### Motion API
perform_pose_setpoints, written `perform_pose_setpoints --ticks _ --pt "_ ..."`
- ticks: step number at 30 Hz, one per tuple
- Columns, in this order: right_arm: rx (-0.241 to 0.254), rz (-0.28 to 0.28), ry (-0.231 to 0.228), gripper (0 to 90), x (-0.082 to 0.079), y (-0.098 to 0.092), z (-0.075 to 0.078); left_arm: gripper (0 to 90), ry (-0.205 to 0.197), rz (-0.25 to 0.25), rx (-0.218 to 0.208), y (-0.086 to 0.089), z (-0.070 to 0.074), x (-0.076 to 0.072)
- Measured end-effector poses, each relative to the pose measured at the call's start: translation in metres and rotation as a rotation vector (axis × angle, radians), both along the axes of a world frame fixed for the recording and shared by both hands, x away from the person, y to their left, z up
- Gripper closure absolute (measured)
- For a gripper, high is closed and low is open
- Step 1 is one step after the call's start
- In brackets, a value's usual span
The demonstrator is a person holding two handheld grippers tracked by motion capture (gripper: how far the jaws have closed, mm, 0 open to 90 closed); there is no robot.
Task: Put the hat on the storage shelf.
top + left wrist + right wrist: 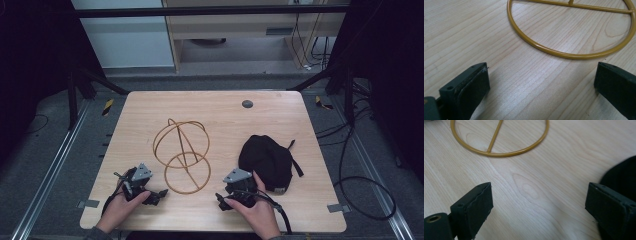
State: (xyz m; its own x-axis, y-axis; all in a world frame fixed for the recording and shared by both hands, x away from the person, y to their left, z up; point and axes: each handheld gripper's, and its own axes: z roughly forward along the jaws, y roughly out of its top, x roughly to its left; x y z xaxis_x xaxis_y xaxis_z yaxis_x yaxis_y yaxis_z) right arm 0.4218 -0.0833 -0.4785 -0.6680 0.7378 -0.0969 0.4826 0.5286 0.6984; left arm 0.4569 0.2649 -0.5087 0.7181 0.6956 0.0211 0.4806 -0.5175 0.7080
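A gold wire stand (pixel 182 150) rests mid-table, its flat base ring (pixel 188 190) nearest me and an upright ring behind it. A black cap (pixel 267 159) lies to its right. My left gripper (pixel 150 187) rests on the wood just left of the base ring, open and empty. In the left gripper view the gripper (pixel 542 75) has its jaws wide apart, with the ring (pixel 574 57) just ahead. My right gripper (pixel 239 184) sits between ring and cap, open. In the right gripper view the gripper (pixel 540 195) has the cap (pixel 621 170) by the right jaw and the ring (pixel 499 154) farther ahead on the left.
The wooden table (pixel 225 115) has a round grey grommet (pixel 247 104) near its far edge. Cables (pixel 365 190) trail on the floor to the right. Metal rails and dark frame legs flank the table.
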Motion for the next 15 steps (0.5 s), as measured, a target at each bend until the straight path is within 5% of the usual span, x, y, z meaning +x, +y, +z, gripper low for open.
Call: perform_pose_setpoints --ticks 7,15 --pt "0.0 -0.109 -0.052 14.7 -0.009 -0.033 0.027 0.0 0.0 -0.001 -0.002 0.0 0.0 0.0" --pt "-0.022 -0.235 -0.104 11.6 -0.019 -0.073 0.034 0.0 0.0 0.01 -0.001 -0.001 0.0 -0.001"
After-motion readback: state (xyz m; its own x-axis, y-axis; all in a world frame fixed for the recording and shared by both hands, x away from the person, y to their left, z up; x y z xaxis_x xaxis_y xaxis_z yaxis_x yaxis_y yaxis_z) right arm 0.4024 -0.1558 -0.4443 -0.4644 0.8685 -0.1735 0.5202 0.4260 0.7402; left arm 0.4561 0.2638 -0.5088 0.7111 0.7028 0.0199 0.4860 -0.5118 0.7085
